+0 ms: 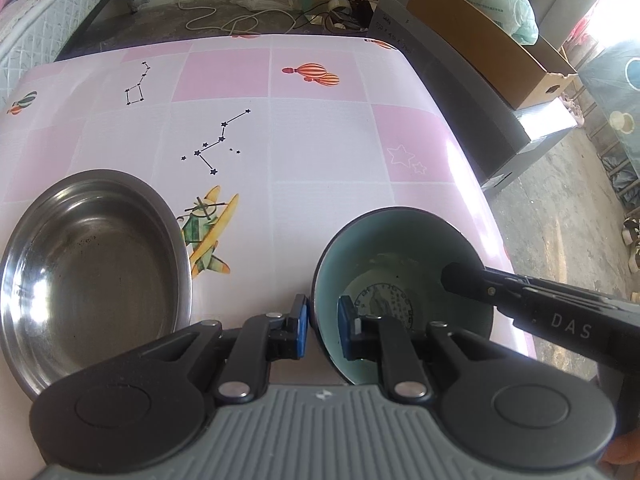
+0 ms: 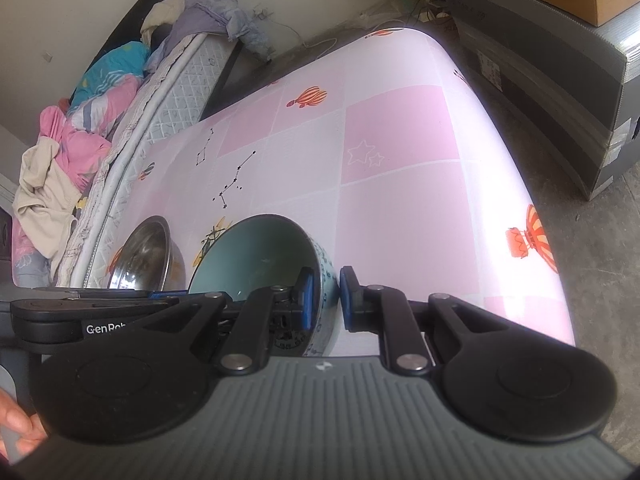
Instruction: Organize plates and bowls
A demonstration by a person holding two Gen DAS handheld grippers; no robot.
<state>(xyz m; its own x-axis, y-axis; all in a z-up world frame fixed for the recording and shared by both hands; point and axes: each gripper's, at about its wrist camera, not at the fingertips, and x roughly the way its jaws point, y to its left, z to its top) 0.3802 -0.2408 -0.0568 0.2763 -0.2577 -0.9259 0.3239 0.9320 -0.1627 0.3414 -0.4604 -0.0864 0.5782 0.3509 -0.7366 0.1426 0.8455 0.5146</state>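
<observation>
Gripping teal bowl rim: left tool and right tool both clamped; steel bowl beside.

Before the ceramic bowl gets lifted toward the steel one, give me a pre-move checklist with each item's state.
1. Left gripper pinches the near rim of the ceramic bowl, one pad inside, one outside: ok.
2. Right gripper pinches the opposite rim: ok.
3. Steel bowl empty: ok.
4. Tablecloth between the bowls free of obstacles: ok.
5. Ceramic bowl empty: ok, only a printed motif inside.
6. Ceramic bowl fits inside the steel bowl: cannot tell.
</observation>
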